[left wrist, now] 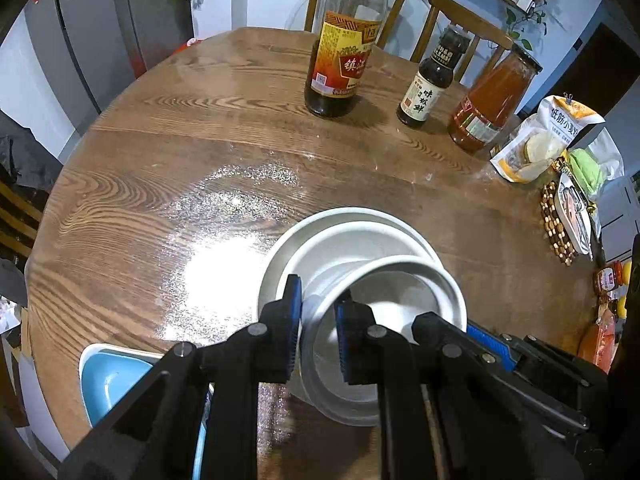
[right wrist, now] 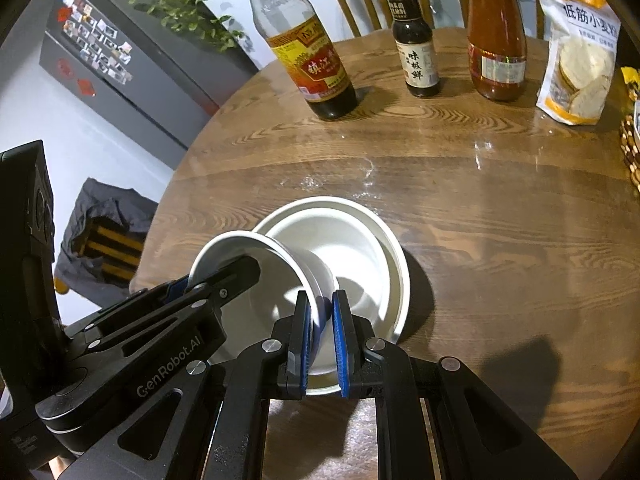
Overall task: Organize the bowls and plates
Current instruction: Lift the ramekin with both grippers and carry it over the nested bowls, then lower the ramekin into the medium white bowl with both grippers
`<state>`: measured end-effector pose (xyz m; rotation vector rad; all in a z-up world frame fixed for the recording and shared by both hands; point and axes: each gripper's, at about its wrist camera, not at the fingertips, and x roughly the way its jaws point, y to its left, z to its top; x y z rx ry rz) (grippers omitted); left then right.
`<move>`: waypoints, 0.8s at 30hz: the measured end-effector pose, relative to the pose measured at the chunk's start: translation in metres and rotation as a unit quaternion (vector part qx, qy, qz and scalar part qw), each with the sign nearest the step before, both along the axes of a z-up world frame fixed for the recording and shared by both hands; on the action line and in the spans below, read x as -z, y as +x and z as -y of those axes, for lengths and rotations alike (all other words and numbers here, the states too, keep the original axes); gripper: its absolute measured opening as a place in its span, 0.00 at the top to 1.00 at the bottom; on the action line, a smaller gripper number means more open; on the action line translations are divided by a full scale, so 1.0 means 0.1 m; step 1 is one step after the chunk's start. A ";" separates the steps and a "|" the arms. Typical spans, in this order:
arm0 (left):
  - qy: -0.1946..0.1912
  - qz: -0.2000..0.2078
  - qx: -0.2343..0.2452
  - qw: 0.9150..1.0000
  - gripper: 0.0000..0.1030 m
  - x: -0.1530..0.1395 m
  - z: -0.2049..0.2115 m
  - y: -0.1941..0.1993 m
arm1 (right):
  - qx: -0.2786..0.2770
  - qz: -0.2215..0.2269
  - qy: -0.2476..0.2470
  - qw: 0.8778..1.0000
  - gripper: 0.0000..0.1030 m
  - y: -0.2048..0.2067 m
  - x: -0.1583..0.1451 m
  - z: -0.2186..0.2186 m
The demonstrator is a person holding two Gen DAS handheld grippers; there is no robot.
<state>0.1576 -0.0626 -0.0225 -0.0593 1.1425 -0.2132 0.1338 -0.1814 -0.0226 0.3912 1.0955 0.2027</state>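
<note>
While both claws clamp the tilted white bowl's rim, bare table stretches leftward.

Glossy grained wood table, smooth white bowls, probably ceramic, glass bottle, matt black jaws

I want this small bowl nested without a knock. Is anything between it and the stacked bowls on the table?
Nothing visible is. The small white bowl, tilted and gripped at opposite sides of its rim by the left gripper and right gripper, hangs directly over the stacked bowls, whose inside shows nothing in it. The bottles stand well beyond.
</note>
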 end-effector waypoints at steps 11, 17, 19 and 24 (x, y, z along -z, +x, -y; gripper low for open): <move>-0.001 -0.008 0.008 1.000 0.85 0.09 0.05 0.06 | 0.006 -0.010 -0.002 1.000 0.86 0.03 0.06 0.03; -0.003 -0.011 0.011 1.000 0.85 0.13 0.06 0.08 | 0.007 -0.015 -0.005 1.000 0.86 0.05 0.08 0.04; -0.004 -0.013 0.011 1.000 0.85 0.15 0.06 0.09 | 0.007 -0.017 -0.005 1.000 0.86 0.05 0.09 0.04; -0.003 -0.017 0.010 1.000 0.84 0.19 0.07 0.11 | 0.007 -0.025 -0.006 1.000 0.86 0.07 0.13 0.05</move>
